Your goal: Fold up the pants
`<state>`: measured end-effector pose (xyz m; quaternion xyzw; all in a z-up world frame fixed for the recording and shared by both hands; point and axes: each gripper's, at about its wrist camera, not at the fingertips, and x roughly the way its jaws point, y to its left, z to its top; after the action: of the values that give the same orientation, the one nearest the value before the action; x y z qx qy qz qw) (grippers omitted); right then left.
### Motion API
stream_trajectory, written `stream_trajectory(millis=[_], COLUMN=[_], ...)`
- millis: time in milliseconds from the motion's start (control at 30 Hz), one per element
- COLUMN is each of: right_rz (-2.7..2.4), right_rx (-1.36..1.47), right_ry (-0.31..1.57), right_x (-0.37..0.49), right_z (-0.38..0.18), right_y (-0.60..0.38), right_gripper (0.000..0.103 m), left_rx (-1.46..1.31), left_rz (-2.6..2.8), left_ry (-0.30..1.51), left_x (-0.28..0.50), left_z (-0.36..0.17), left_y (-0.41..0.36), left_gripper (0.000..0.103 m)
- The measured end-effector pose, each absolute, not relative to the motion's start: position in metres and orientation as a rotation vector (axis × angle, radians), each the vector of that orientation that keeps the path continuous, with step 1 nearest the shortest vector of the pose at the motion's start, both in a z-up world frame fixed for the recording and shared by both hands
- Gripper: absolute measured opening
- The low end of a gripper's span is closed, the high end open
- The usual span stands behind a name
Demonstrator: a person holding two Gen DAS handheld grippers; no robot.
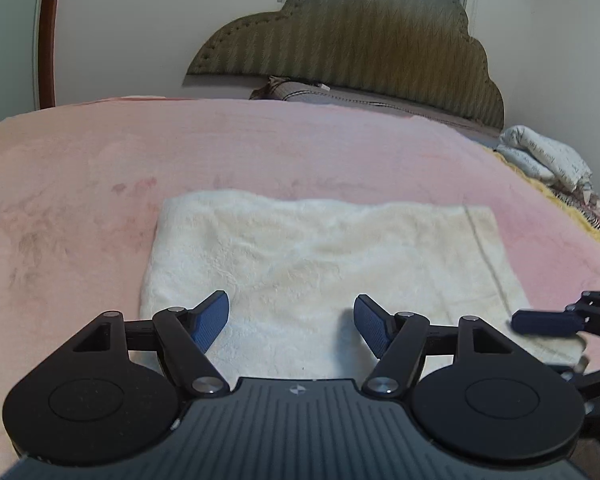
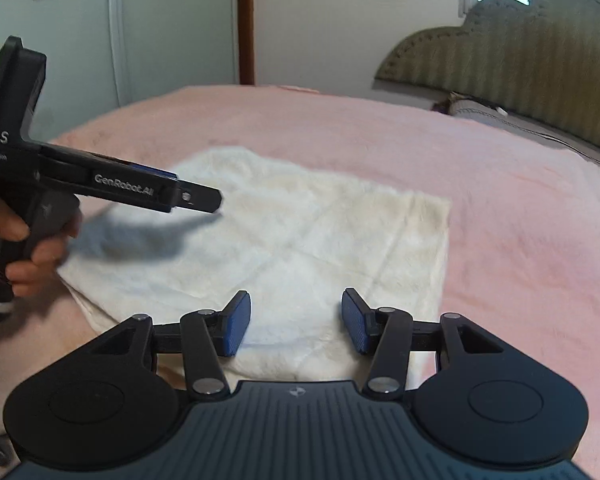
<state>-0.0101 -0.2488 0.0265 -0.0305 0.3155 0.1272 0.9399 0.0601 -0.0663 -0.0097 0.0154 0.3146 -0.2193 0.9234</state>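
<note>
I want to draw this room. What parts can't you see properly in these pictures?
- Folded fluffy white pants: near edge hidden by left gripper.
- Same, right wrist view: right gripper covers it.
- Green scalloped headboard: cut off by frame edge.
- Patterned bundle: too small to identify.

Both grippers, left gripper (image 1: 291, 322) and right gripper (image 2: 296, 322), are matte black with ribbed blue fingertip pads (image 1: 212, 320), silver pivot screws, round side discs. White "GenRobot.AI" lettering; bare-skinned hand (image 2: 32, 240).
</note>
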Motion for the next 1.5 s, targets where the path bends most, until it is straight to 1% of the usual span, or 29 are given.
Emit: stream_trajectory(millis=[67,133,233,367,433,467,500,600,667,733,833,967,1067,1233,1400,1467,1500], right_rz=[0.265,0.262,0.263,0.259,0.253,0.243,0.229,0.197,0.2,0.228,0.352,0.505,0.567,0.598,0.598,0.594,0.583], right_rx=[-0.009,-0.007,-0.028,0.016,0.079,0.126,0.187,0.375,0.448,0.49,0.593,0.688,0.742,0.727,0.729,0.707,0.691], right_ry=[0.617,0.6,0.563,0.567,0.545,0.535,0.533,0.584,0.636,0.685,0.705,0.756,0.773,0.793,0.752,0.739,0.74], right_x=[-0.014,-0.014,-0.017,-0.02,-0.024,-0.025,-0.025,-0.016,-0.007,0.002,0.014,0.037,0.053,0.073,0.086,0.086,0.087], right_z=[0.022,0.018,0.013,0.021,0.029,0.032,0.034,0.026,0.013,0.002,-0.008,-0.017,-0.021,-0.019,-0.02,-0.02,-0.019], right_y=[-0.256,-0.257,-0.255,-0.26,-0.274,-0.285,-0.299,-0.341,-0.361,-0.371,-0.383,-0.393,-0.398,-0.391,-0.376,-0.37,-0.367], right_gripper=[0.049,0.049,0.049,0.05,0.053,0.058,0.061,0.062,0.062,0.063,0.063,0.064,0.064,0.064,0.064,0.062,0.057], left_rx=[0.063,0.086,0.069,-0.007,-0.045,-0.062,-0.084,-0.136,-0.18,-0.271,-0.458,-0.528,-0.552,-0.52,-0.465,-0.414,-0.364], left_rz=[-0.455,-0.464,-0.477,-0.478,-0.479,-0.484,-0.493,-0.536,-0.56,-0.621,-0.742,-0.839,-0.865,-0.845,-0.806,-0.797,-0.781], left_ry=[0.611,0.598,0.6,0.62,0.614,0.618,0.631,0.703,0.767,0.847,0.977,1.009,1.011,0.993,0.962,0.946,0.934], left_x=[0.056,0.053,0.052,0.052,0.053,0.055,0.059,0.074,0.084,0.095,0.109,0.12,0.127,0.131,0.128,0.126,0.123], left_z=[-0.013,-0.016,-0.014,0.003,0.013,0.015,0.018,0.015,0.009,-0.001,-0.021,-0.032,-0.036,-0.034,-0.031,-0.028,-0.027], left_y=[-0.07,-0.073,-0.069,-0.044,-0.025,-0.015,-0.004,0.022,0.035,0.048,0.059,0.055,0.047,0.028,0.009,0.002,-0.002], left_gripper=[0.074,0.08,0.079,0.08,0.082,0.083,0.085,0.087,0.087,0.088,0.09,0.094,0.101,0.1,0.099,0.094,0.085])
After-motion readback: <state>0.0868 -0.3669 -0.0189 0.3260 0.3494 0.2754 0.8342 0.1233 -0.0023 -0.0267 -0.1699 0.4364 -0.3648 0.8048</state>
